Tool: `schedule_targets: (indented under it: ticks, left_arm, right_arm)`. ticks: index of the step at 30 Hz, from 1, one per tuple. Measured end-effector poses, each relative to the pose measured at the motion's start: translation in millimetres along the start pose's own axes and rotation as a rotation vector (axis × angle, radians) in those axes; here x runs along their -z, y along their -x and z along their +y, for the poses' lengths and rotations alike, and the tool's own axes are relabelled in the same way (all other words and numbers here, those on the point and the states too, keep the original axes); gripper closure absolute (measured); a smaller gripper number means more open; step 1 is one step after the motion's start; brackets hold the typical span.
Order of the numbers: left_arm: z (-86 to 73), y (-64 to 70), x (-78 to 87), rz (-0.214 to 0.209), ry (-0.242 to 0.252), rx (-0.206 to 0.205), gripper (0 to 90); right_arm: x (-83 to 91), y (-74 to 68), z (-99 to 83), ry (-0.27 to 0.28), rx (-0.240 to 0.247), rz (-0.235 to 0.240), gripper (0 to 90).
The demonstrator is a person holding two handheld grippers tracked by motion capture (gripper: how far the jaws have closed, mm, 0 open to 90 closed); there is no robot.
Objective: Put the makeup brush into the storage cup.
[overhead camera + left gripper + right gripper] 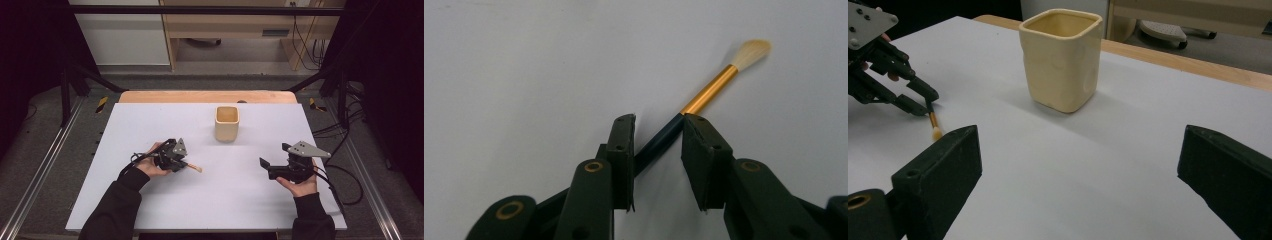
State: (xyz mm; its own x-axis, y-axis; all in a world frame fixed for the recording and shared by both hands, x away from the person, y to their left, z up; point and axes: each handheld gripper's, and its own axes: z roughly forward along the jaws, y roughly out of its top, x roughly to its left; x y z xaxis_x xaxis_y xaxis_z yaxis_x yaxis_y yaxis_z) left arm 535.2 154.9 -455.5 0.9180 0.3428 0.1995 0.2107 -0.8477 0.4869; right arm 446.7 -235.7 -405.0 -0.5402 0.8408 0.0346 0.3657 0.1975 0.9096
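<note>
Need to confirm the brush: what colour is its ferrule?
Gold, between the dark handle and pale bristles of the brush; clearest in the left gripper view.

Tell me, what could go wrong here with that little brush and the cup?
The left gripper has its jaws around the brush near one end of the handle, with a gap showing on one side, so it might pivot or slip when lifted. The cup is light-looking and stands free on the table; a bump from the brush could tip or shift it.
</note>
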Motion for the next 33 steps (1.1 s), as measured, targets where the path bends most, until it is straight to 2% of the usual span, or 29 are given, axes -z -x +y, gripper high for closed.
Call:
schedule_targets:
  ticks: [20,33]
  left_arm:
    - [0.5,0.7,2.6,-0.002,-0.046,0.014,77.2]
    - [1.4,0.9,4.0,-0.012,-0.077,0.069,81.8]
  right_arm:
    - [-0.8,-0.4,-0.3,-0.002,0.001,0.000,4.2]
    - [-1.2,-0.7,-0.6,-0.004,0.002,0.001,4.1]
